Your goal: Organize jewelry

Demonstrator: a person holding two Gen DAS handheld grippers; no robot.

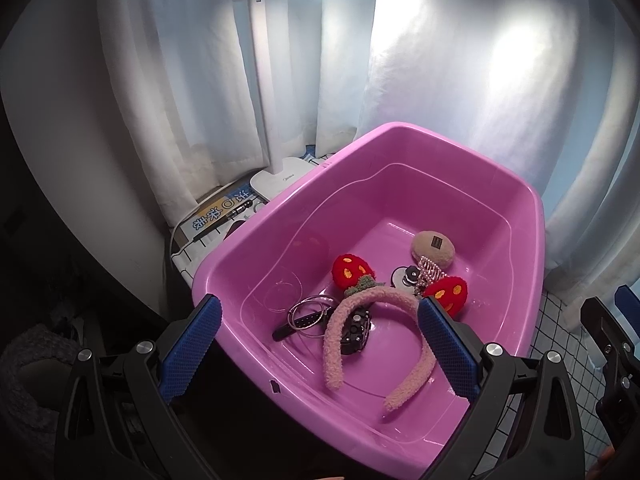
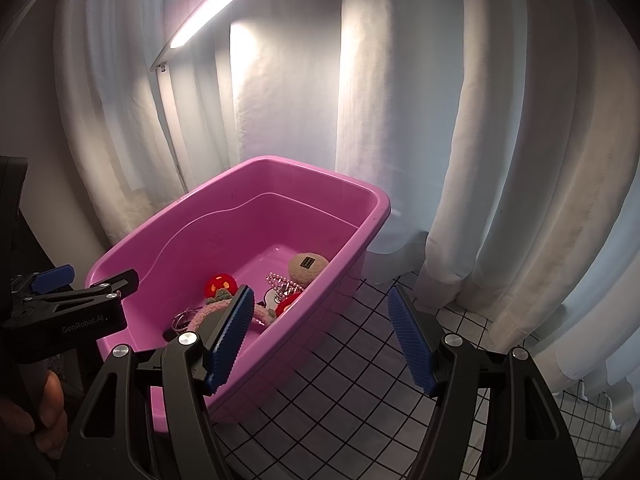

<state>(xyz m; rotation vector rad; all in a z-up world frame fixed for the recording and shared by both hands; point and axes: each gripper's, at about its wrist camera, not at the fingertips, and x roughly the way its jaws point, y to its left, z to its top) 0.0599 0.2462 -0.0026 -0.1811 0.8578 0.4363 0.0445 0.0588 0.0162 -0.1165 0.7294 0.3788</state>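
The right gripper [image 2: 320,336], spread wide and empty, hides part of the headband [image 2: 208,314] in the pink tub [image 2: 376,216]. Only the left wrist view shows the whole headband [image 1: 360,320], framed by the left gripper [image 1: 320,344], wide apart and empty.

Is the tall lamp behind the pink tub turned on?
On. The lamp has a head that glows bright and throws light onto the white curtain behind the pink tub.

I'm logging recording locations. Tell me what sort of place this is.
Probably a room at home, set up at a table by a window. White curtains hang behind, a desk lamp lights a checked tablecloth, and a pink tub holds a headband and other trinkets.
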